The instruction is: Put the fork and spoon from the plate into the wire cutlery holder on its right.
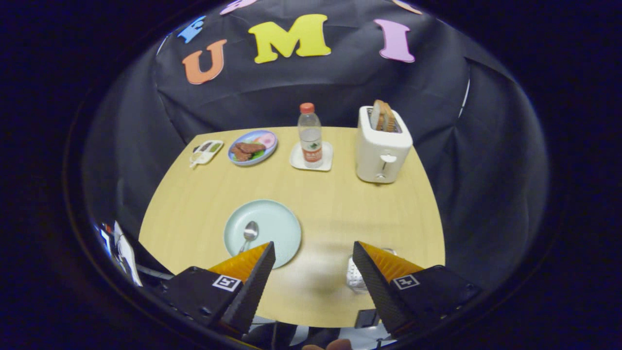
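A pale green plate (277, 221) lies on the wooden table just beyond my left finger. A metal spoon (249, 233) rests on its left half, bowl pointing away, its handle running behind my left fingertip. The wire cutlery holder (355, 277) stands to the plate's right, mostly hidden behind my right finger. My gripper (313, 250) hovers open above the table's near part, with bare table between the fingers and nothing held. I cannot make out a fork.
At the back of the table (330, 204) stand a white toaster (381, 146) with bread in it, a water bottle (310, 136) on a white coaster, a blue plate of food (252, 147) and a small white dish (206, 152).
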The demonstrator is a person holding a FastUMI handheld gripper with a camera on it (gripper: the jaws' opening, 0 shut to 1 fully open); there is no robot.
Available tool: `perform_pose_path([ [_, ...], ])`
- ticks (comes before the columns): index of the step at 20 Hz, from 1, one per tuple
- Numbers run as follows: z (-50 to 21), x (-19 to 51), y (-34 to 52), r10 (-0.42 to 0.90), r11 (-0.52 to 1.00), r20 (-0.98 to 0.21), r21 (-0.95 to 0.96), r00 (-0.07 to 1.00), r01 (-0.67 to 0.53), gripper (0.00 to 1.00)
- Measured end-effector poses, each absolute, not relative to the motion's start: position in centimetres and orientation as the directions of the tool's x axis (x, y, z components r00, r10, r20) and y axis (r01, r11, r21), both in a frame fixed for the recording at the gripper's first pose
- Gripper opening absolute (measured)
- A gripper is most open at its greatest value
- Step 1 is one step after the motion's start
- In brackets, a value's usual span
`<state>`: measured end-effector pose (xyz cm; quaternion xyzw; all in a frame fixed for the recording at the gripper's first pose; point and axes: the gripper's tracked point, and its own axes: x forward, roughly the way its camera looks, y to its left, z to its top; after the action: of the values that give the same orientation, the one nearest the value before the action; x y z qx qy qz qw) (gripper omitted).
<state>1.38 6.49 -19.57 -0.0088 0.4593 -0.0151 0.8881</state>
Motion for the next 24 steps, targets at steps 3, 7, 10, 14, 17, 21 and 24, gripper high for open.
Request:
perform_pose_path([
  [3,-21.9,1.6,11.3,-0.006,1.000,-0.805,-0.010,0.594,-0.004,0.97],
  [7,-25.3,2.2,15.7,-0.010,1.000,-0.791,-0.012,0.612,0.000,0.97],
  [10,-28.0,2.4,17.7,-0.024,1.000,-0.792,-0.021,0.610,0.012,0.97],
  [14,-31.8,2.4,19.2,-0.050,0.999,-0.798,-0.035,0.601,0.037,0.97],
  [17,-34.8,2.5,19.5,-0.072,0.997,-0.809,-0.047,0.584,0.059,0.97],
  [21,-37.6,2.5,19.5,-0.090,0.996,-0.826,-0.062,0.556,0.069,0.82],
  [24,-38.3,2.8,19.5,-0.100,0.995,-0.827,-0.066,0.553,0.080,0.74],
])
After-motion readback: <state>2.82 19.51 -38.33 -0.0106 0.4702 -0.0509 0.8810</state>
